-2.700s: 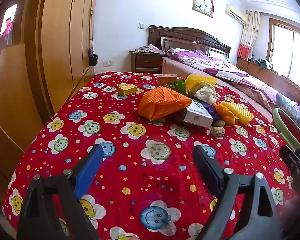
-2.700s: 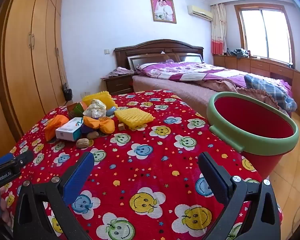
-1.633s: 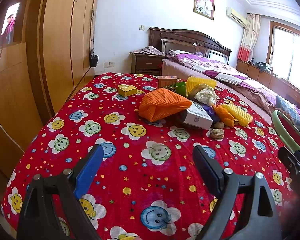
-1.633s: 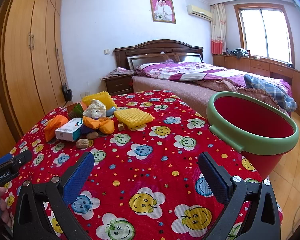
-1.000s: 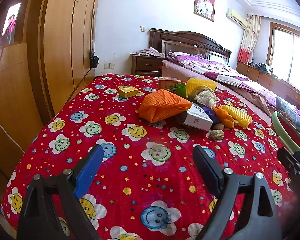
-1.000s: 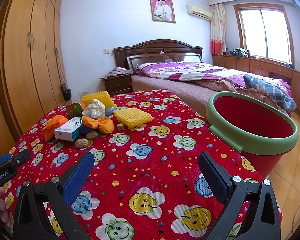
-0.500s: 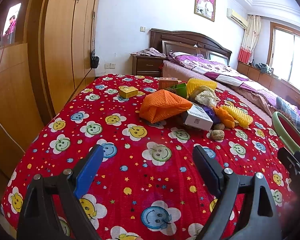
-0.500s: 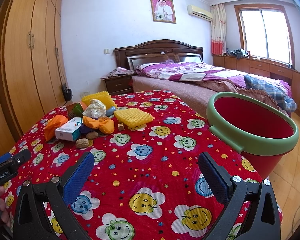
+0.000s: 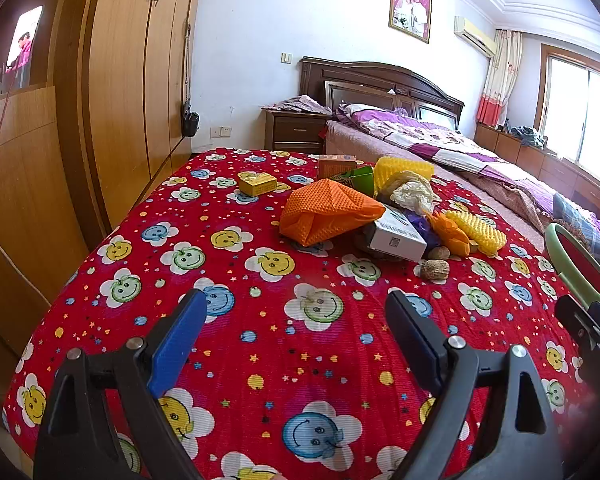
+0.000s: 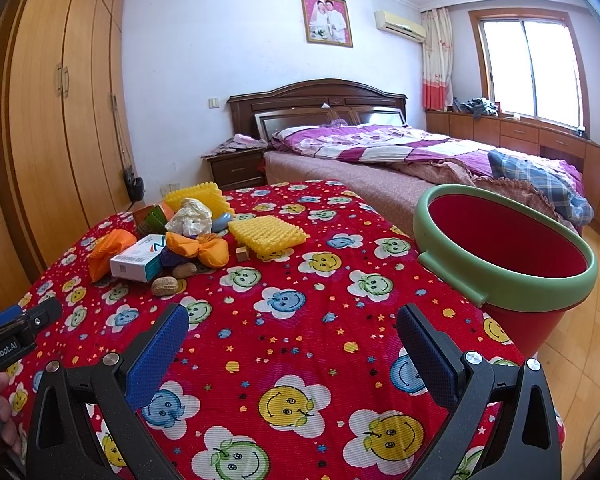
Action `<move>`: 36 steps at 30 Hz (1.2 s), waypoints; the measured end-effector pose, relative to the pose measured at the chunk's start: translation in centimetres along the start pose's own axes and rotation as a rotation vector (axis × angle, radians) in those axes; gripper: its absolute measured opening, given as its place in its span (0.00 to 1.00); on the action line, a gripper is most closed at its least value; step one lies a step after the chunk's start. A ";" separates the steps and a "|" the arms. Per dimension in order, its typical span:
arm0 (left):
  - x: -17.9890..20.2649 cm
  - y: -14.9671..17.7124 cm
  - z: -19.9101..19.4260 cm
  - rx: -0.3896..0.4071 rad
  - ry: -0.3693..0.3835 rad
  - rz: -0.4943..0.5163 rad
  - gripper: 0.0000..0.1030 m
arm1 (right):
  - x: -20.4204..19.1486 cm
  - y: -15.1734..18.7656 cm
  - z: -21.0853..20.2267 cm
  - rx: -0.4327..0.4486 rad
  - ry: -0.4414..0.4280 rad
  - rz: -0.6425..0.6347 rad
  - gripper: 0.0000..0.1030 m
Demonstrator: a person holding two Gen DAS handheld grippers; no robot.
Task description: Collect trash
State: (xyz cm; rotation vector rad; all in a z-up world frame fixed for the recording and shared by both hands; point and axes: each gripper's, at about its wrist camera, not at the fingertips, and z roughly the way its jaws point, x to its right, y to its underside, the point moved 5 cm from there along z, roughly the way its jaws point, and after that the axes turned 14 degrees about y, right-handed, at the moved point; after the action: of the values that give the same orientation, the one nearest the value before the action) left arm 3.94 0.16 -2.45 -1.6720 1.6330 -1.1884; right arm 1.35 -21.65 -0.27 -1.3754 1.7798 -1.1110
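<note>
Trash heap sits mid-table on the red smiley-flower tablecloth (image 9: 260, 340): folded orange foam net (image 9: 328, 210), white rectangular carton (image 9: 396, 234), crumpled white tissue (image 10: 190, 216), yellow ridged foam pad (image 10: 266, 233), brown walnut-like lump (image 9: 434, 269) nearest the camera. Small yellow box (image 9: 257, 182) lies apart, toward the wardrobe side. Red bucket with green rim (image 10: 480, 298) stands at the table's right edge. Left gripper (image 9: 296, 316) and right gripper (image 10: 292, 330) both released, jaws wide, holding nothing, well short of the heap.

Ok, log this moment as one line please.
phase: pre-grasp | left gripper: open, empty | right gripper: open, empty | trash pile: untouched on tablecloth | red bin: at table's right edge
</note>
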 end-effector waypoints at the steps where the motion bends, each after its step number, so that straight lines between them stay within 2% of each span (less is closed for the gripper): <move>1: 0.0 0.0 0.0 -0.001 -0.002 -0.001 0.88 | 0.0 0.0 0.0 -0.001 0.000 0.000 1.00; 11: -0.1 0.0 0.0 -0.005 -0.004 -0.002 0.88 | 0.0 0.1 0.2 -0.007 -0.002 0.002 1.00; 20: -0.3 0.0 0.1 0.000 0.008 -0.018 0.86 | 0.2 0.2 0.9 -0.055 -0.015 0.024 1.00; 24: -0.3 -0.3 0.1 -0.025 0.050 -0.024 0.84 | 0.5 0.2 1.2 -0.076 -0.022 0.047 1.00; 32: -0.6 -4.0 1.1 -0.029 0.075 0.017 0.84 | 0.1 0.2 1.7 -0.112 -0.032 0.026 1.00; 36: -0.8 -6.2 3.3 -0.096 0.116 0.010 0.84 | 0.0 -0.2 2.4 -0.163 -0.043 0.011 1.00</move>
State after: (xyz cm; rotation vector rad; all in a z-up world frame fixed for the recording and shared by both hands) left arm 9.99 1.15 1.00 -1.6782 1.7922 -1.2412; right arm 3.47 -22.26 -1.18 -1.4709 1.8788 -0.9412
